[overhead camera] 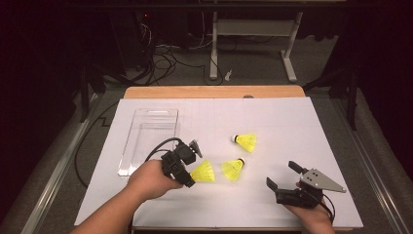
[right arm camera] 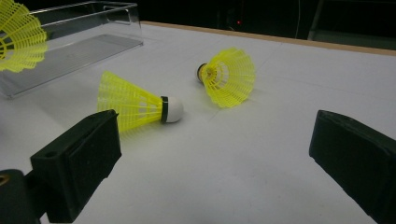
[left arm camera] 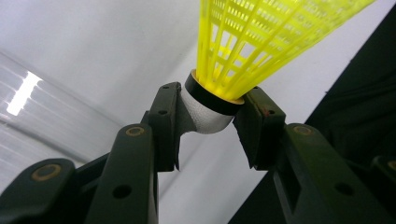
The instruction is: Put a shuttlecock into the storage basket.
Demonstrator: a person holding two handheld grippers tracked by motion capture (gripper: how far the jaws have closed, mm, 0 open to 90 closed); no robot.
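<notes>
White counter is carrying a clear box; right of it, the left gripper fingers are pinching a shuttlecock by its cork. Farther right, the right gripper is resting, fingers spread.

I'm working in a lab: white-covered table, floor cables at eleven o'clock, bare desk frame at twelve.

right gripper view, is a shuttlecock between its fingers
No: the right gripper stands open over bare table, and the two loose shuttlecocks, one and another, lie beyond its fingers.
</notes>
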